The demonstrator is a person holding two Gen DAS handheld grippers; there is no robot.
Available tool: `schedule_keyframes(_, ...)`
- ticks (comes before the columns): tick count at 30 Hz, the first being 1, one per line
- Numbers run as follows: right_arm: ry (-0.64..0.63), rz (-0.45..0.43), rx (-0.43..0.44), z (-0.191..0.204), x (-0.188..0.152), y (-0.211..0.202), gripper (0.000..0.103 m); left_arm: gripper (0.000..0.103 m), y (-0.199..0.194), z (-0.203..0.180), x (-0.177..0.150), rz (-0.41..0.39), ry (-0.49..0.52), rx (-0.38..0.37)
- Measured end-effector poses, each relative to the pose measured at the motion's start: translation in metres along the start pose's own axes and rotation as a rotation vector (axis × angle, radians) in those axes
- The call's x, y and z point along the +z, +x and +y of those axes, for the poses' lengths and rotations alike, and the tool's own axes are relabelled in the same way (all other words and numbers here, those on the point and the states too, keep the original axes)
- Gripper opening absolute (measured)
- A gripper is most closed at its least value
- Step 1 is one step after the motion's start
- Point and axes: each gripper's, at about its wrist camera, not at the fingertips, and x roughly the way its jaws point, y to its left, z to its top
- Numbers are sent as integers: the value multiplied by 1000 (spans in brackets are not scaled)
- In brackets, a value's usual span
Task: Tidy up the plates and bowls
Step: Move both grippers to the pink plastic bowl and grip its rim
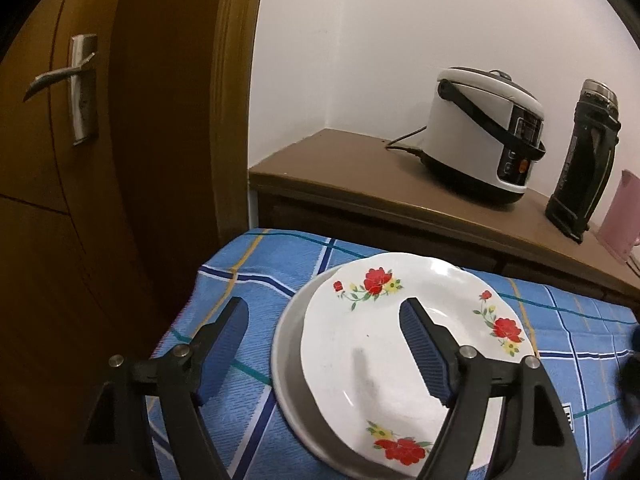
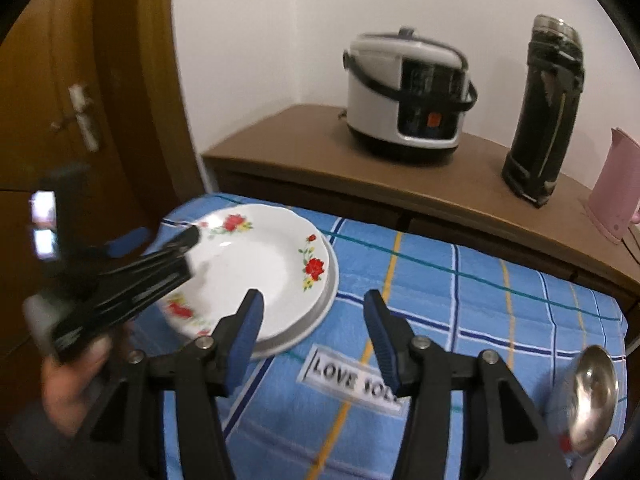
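A white plate with red flowers (image 1: pixel 384 344) lies on top of a grey metal plate (image 1: pixel 286 364) on the blue checked tablecloth (image 1: pixel 248 280). My left gripper (image 1: pixel 324 312) is open above the stack's left edge, one finger over the white plate, the other over the cloth. In the right wrist view the same stack (image 2: pixel 256 264) lies at the left, with the left gripper (image 2: pixel 160 236) over it. My right gripper (image 2: pixel 314 300) is open and empty, just right of the stack. A shiny steel bowl (image 2: pixel 588 392) sits at the cloth's right edge.
A brown cabinet (image 2: pixel 304 148) behind the table carries a white rice cooker (image 2: pixel 408 96), a dark thermos (image 2: pixel 548 108) and a pink jug (image 2: pixel 616 188). A wooden door (image 1: pixel 80 140) with a metal handle stands at the left.
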Motion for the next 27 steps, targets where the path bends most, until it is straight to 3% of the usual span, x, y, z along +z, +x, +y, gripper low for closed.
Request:
schedule_keyframes(7,28,-61,-12,-52,-52,-74,48,80,-56,-49,-12,-28,50,-102)
schedule_keyframes(12,90,-35,-110,-107,-104,-109,46,80,-96,-109,-31,-7,150,-242)
schedule_keyframes(18,177,18,-187,-158,-148,-128,38,80,-129,-188,-73,67,265,-392)
schedule_keyframes(27,232,40,-154,-184,-176,-132,24,80,-153,-248,-114,177,367,-513)
